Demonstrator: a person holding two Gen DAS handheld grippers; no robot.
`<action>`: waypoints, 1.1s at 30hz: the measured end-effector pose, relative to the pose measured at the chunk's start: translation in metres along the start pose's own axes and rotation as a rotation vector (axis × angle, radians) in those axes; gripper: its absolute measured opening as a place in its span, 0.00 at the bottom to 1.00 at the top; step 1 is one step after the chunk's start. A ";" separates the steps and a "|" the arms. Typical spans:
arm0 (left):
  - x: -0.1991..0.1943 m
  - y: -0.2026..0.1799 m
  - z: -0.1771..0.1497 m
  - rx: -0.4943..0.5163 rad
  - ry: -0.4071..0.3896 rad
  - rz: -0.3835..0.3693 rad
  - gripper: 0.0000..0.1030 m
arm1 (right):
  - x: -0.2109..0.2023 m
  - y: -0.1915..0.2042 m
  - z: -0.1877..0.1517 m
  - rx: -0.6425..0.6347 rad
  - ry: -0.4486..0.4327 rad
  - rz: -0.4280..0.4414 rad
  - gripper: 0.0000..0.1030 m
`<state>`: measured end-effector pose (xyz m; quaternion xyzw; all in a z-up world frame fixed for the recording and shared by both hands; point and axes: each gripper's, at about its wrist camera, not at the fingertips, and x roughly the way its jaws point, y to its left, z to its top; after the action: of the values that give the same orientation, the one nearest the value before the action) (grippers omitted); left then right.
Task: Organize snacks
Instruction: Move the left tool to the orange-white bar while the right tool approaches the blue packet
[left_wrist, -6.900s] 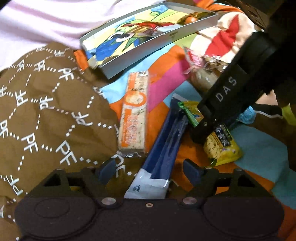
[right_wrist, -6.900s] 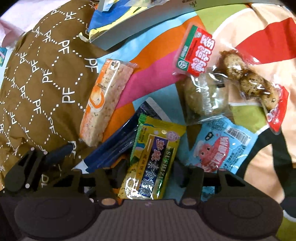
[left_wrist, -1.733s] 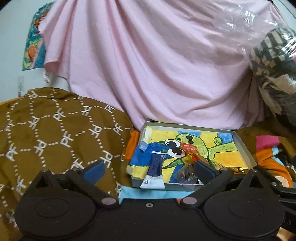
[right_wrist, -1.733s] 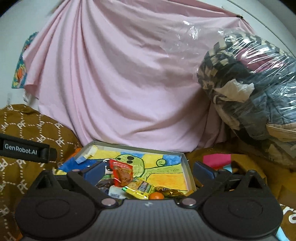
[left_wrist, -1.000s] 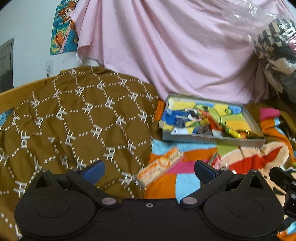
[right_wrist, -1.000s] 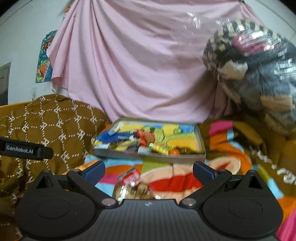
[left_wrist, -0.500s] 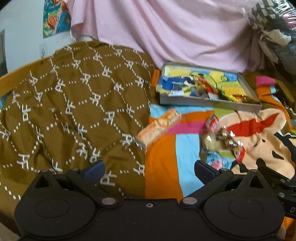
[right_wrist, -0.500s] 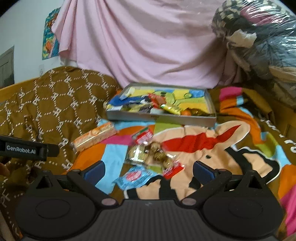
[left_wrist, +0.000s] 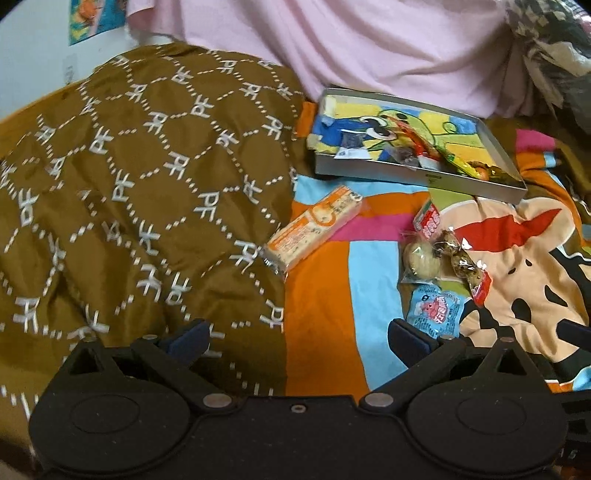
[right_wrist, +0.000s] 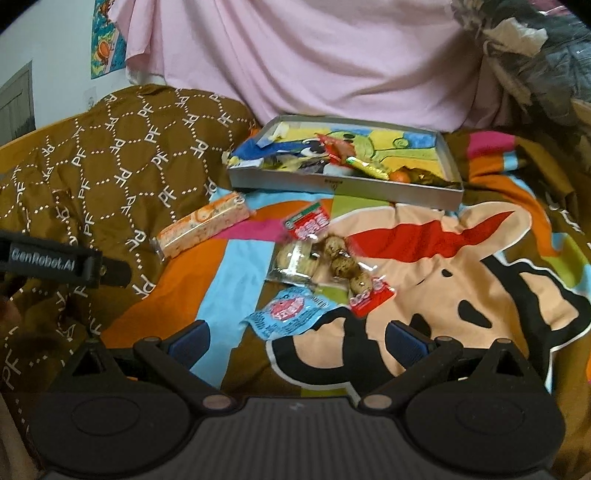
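Observation:
A shallow grey tray (left_wrist: 421, 177) (right_wrist: 343, 186) with a cartoon lining lies at the back of the bed and holds several snack packets. Loose on the colourful blanket lie an orange-wrapped bar (left_wrist: 314, 229) (right_wrist: 203, 225), a clear packet with a red label (left_wrist: 424, 247) (right_wrist: 306, 243), a clear pack of speckled eggs (left_wrist: 465, 266) (right_wrist: 351, 273) and a light-blue packet (left_wrist: 434, 312) (right_wrist: 291, 312). My left gripper (left_wrist: 297, 339) is open and empty, hanging in front of the bar. My right gripper (right_wrist: 297, 338) is open and empty, just short of the blue packet.
A brown quilt with white "PF" lettering (left_wrist: 129, 184) (right_wrist: 110, 158) is bunched up on the left. A pink sheet (right_wrist: 332, 62) hangs behind the tray. A plastic-wrapped bundle of clothes (right_wrist: 546, 55) sits at the back right. The left gripper's strap (right_wrist: 55, 260) shows at the right view's left edge.
Both grippers let go of their packets into the tray, then pulled back and tilted down. The loose snacks on the blanket have come into view and closer.

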<state>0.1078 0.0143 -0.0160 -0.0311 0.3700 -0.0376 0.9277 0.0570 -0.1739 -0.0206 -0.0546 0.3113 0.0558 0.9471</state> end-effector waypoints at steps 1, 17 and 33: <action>0.002 0.000 0.003 0.017 0.006 -0.007 0.99 | 0.002 0.000 0.000 -0.001 0.006 0.009 1.00; 0.052 0.008 0.040 0.202 0.006 -0.036 0.99 | 0.039 0.000 0.009 -0.025 0.114 0.022 1.00; 0.115 -0.002 0.057 0.471 -0.068 -0.063 0.99 | 0.104 -0.017 0.034 -0.275 0.192 0.306 1.00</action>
<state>0.2297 0.0037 -0.0534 0.1733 0.3183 -0.1510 0.9197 0.1623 -0.1780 -0.0538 -0.1406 0.3942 0.2352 0.8772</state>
